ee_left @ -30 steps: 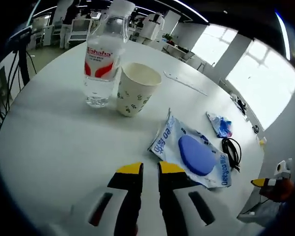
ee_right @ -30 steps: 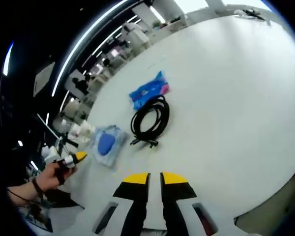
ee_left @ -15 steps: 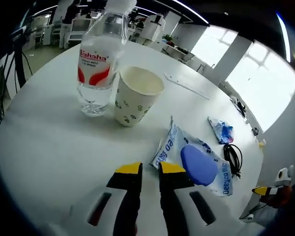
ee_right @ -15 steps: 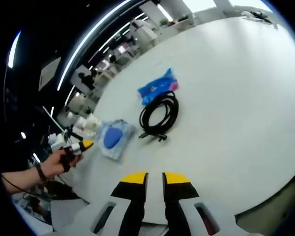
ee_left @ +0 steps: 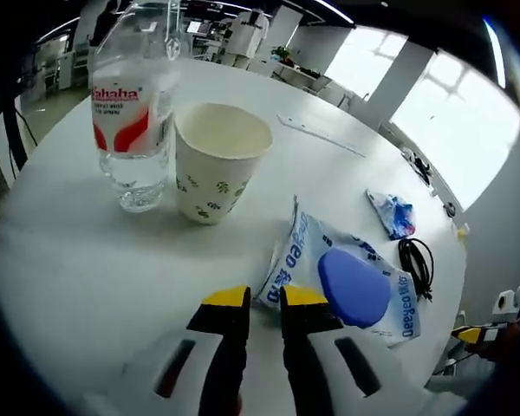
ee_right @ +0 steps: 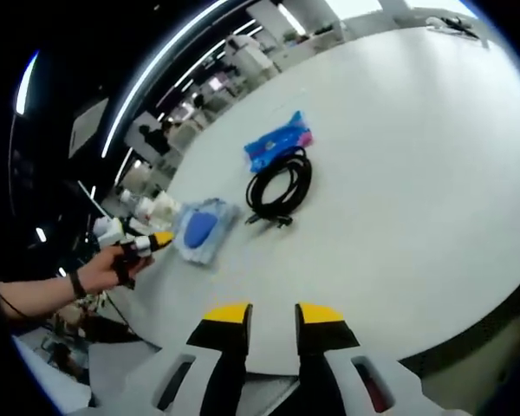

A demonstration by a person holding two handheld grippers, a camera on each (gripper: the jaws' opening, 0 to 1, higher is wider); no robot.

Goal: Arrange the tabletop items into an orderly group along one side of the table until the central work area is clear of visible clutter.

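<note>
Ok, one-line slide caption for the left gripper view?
Left gripper nears a blue-disc packet beside a paper cup and water bottle.

A round white table [ee_left: 61, 260] is seen carrying a clear water bottle [ee_left: 132, 113] with a red-and-white label, and a patterned paper cup [ee_left: 215, 173] is stood just beside it. Nearer the edge are laid a clear packet holding a blue disc [ee_left: 351, 282], a coiled black cable [ee_left: 419, 263] and a small blue wrapper [ee_left: 392, 212]. A long white strip [ee_left: 321, 136] is laid farther back.

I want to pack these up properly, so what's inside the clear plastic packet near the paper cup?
Inside the clear packet is a round blue pad-like item, seen through the plastic. What lies under it, and the packet's underside, is covered. The paper cup stands apart, looking empty.
</note>
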